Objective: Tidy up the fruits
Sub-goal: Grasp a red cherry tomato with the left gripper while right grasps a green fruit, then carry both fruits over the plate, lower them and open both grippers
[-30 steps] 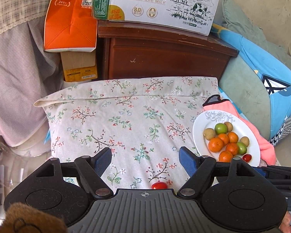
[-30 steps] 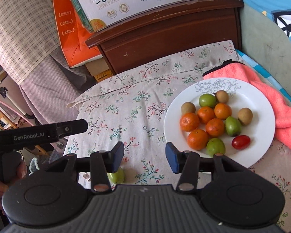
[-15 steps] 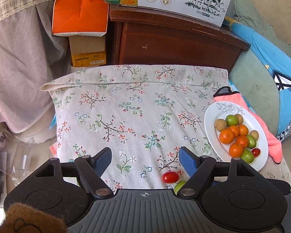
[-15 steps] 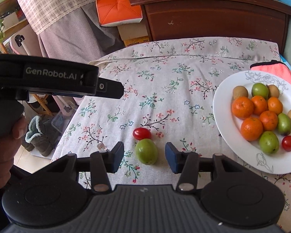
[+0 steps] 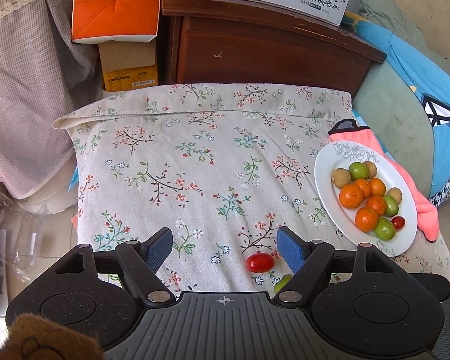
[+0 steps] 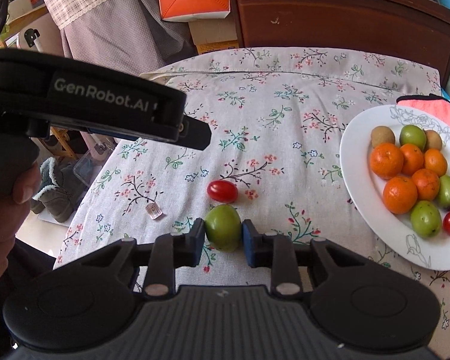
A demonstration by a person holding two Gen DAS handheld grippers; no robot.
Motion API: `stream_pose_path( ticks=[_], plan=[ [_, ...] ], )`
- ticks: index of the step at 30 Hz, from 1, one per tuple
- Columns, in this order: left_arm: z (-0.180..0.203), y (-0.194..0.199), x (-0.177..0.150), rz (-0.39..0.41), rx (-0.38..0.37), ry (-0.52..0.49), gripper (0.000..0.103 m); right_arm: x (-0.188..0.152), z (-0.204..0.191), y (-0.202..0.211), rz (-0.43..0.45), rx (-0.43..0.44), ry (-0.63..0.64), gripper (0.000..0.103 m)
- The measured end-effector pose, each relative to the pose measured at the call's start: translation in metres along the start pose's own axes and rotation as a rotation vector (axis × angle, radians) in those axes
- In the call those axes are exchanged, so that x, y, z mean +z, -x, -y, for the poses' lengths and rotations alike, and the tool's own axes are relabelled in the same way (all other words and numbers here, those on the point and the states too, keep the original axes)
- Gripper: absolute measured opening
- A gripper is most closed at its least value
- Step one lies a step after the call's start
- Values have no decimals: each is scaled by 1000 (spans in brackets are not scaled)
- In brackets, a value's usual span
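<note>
A green fruit [image 6: 223, 227] lies on the flowered cloth [image 6: 285, 114], and my right gripper [image 6: 223, 235] is shut on it, both pads pressed to its sides. A cherry tomato [image 6: 222, 191] sits just beyond it. The white plate [image 6: 357, 180] at the right holds several oranges, green fruits, brown fruits and one tomato. In the left wrist view my left gripper [image 5: 225, 247] stands open above the cloth, nothing between its fingers. The cherry tomato [image 5: 259, 262] lies near its right finger, the green fruit [image 5: 282, 282] half hidden behind that finger, the plate [image 5: 324, 180] farther right.
A pink towel [image 5: 417, 192] lies under the plate's far side. A dark wooden cabinet [image 5: 270, 48] stands behind the cloth, an orange box [image 5: 114, 6] and cardboard box to its left. A small tag [image 6: 153, 211] lies on the cloth. A hand [image 6: 3, 210] holds the left gripper's handle.
My right gripper swung left away from the plate, came down over the green fruit and closed its jaws on it. The left gripper stayed open and tilted a little, its view shifting.
</note>
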State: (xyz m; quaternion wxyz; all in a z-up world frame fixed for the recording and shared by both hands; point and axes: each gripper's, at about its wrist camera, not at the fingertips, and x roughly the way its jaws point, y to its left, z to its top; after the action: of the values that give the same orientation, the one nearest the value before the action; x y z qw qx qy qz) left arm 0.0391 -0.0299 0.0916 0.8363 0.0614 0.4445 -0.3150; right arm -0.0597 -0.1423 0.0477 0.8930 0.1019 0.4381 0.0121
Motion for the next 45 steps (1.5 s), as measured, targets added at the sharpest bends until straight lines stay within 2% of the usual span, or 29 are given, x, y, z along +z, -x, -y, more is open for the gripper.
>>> stream_pose_path(
  ticks=[11,17,23,28,32,34,36,45],
  plan=[
    [22,-17,-18,-29,-15,-85,74,-11,46,43,39,-90,-131,27],
    [34,-28,-27,-39,-14,-134,70,-12,60,55,61,-106,-177,27],
    [40,-36,-30,-37,-9,-154,61,-11,62,60,73,-105,-198,27],
    [40,-40,-33,-28,8,-164,48,-11,63,61,78,-103,-205,27],
    [40,-40,-32,-15,12,-161,44,-10,61,61,78,-97,-201,27],
    [40,-40,-32,-11,7,-164,32,-11,61,62,78,-97,-200,27],
    [41,-39,-32,-7,1,-172,24,-10,62,62,80,-99,-204,27],
    [51,-33,-32,24,-32,-177,24,-8,64,66,94,-95,-216,27]
  ],
)
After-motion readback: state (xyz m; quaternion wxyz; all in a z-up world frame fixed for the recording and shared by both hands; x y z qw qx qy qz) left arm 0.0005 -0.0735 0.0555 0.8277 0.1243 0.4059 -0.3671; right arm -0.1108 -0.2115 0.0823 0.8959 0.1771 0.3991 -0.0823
